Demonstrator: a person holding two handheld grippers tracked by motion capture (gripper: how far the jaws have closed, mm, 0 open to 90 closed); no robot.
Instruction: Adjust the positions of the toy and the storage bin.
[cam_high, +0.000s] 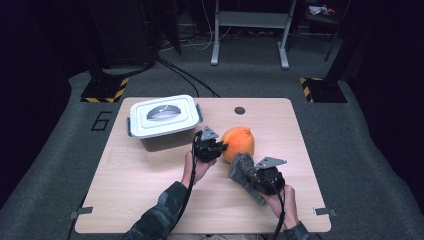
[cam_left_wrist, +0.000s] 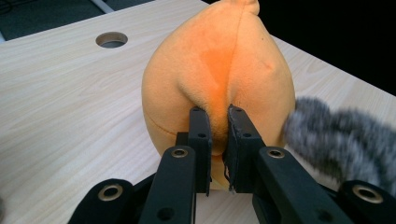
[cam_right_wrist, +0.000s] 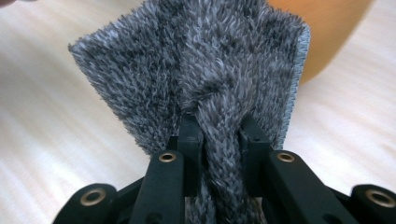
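Observation:
An orange plush toy (cam_high: 239, 142) stands near the middle of the wooden table (cam_high: 150, 185). My left gripper (cam_high: 220, 148) is shut on a pinched fold of the orange plush toy (cam_left_wrist: 219, 74), with both jaws squeezing its fabric. My right gripper (cam_high: 250, 175) is shut on a fluffy grey cloth (cam_high: 242, 172), which hangs just in front of and to the right of the toy. In the right gripper view the grey cloth (cam_right_wrist: 205, 65) bunches between the jaws, with the orange toy (cam_right_wrist: 327, 28) behind it. The grey cloth (cam_left_wrist: 336, 135) also shows at the right of the left gripper view.
A white lidded container (cam_high: 162, 117) sits at the table's back left, close to my left gripper. A round cable hole (cam_high: 240, 110) lies at the back edge. Floor stands with striped bases (cam_high: 105, 90) and cables are beyond the table.

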